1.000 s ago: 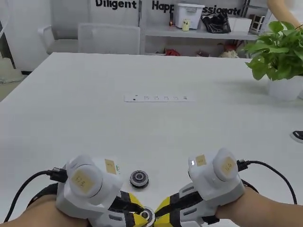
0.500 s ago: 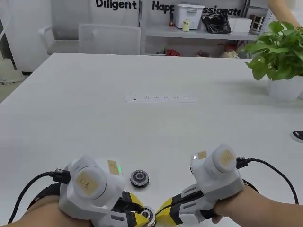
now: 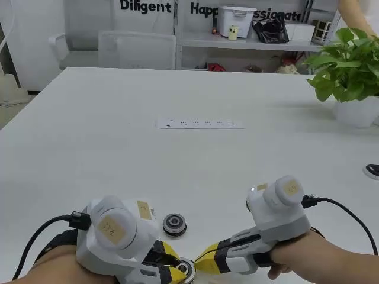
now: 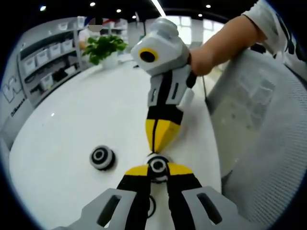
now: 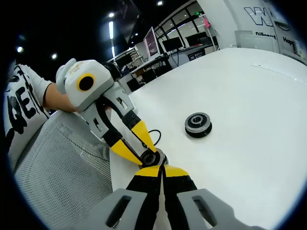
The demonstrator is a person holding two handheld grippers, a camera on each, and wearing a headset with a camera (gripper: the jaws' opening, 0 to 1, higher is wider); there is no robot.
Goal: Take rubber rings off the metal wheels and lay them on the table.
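Low at the near table edge, my two grippers meet nose to nose over a small metal wheel. The left gripper is shut on that wheel, which sits between its yellow tips. From the opposite side, my right gripper has its jaws closed together, its tips pinching the black rubber ring at the wheel's rim. A second wheel with its black ring on lies flat on the table just beyond the left gripper, also seen in the left gripper view and the right gripper view.
A white power strip lies mid-table. At the far right stands a potted plant, with a dark object at the right edge. Chairs and a shelf line the far side. A thin black loop lies by the left gripper.
My right gripper has swung its body to the right and tilted lower, its tips staying at the held wheel. The left gripper and the loose wheel have barely moved.
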